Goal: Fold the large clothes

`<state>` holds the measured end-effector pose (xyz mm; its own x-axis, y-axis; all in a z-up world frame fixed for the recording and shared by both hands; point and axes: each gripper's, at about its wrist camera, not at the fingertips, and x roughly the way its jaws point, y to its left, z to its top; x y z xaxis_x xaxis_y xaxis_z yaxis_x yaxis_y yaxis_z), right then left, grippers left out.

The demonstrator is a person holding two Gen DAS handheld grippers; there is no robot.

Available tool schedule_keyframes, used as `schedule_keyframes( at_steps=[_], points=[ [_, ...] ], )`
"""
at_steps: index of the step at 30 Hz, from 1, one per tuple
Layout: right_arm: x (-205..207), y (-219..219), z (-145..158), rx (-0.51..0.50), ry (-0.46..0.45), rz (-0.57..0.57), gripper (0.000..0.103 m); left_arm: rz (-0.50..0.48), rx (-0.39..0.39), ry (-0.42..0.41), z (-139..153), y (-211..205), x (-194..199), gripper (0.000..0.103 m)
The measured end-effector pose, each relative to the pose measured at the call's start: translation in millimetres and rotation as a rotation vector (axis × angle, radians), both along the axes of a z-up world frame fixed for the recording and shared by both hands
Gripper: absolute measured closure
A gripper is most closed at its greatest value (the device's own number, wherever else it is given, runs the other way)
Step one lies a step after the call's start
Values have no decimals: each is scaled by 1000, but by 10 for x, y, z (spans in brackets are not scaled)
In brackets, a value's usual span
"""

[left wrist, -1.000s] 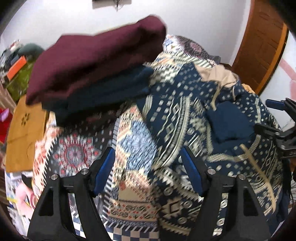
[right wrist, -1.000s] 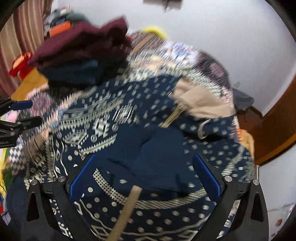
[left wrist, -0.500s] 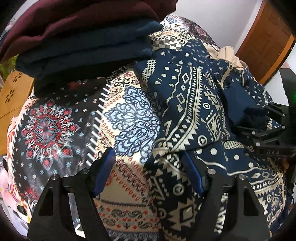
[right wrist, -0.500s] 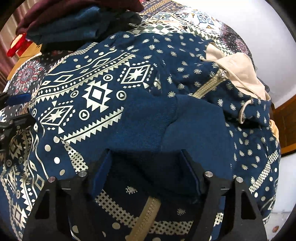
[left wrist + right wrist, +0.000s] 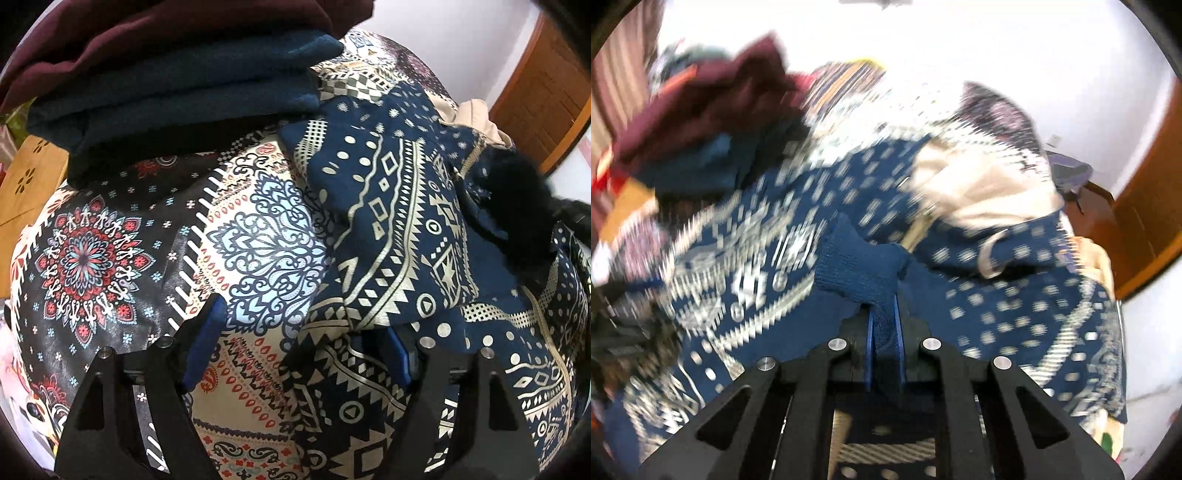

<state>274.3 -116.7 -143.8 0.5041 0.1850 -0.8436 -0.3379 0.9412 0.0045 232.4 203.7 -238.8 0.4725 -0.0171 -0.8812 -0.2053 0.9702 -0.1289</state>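
The right gripper (image 5: 884, 325) is pinched tight on the soft knit cuff (image 5: 864, 262) of the blue patterned hoodie (image 5: 399, 221), which lies on the flowery bedsheet (image 5: 266, 240). The left gripper (image 5: 295, 347) is opening wider, its jaws around the hoodie's edge, not squeezing it.

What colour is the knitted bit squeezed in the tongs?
Plain dark blue, no pattern. The knitted cuff shows best in the right wrist view.

Both tools are black angular frames with triangular cut-outs, silver screw heads and blue finger pads: left tool (image 5: 295, 350), right tool (image 5: 884, 332).
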Motion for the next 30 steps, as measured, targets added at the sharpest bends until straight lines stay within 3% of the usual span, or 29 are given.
schedule_keyframes(
  at_steps=[3,7,20,30],
  points=[
    [33,-244,283,26,-64,-72,94,33,16,-5,32,23,-1,26],
    [34,-593,412,52,-82,-152,94,69,25,-6,63,74,-44,26],
    [-156,-1450,-48,155,103,-342,94,152,58,10,83,143,-186,22],
    [-339,-1774,84,215,95,-403,90,145,125,31,190,73,-313,22]
  ],
)
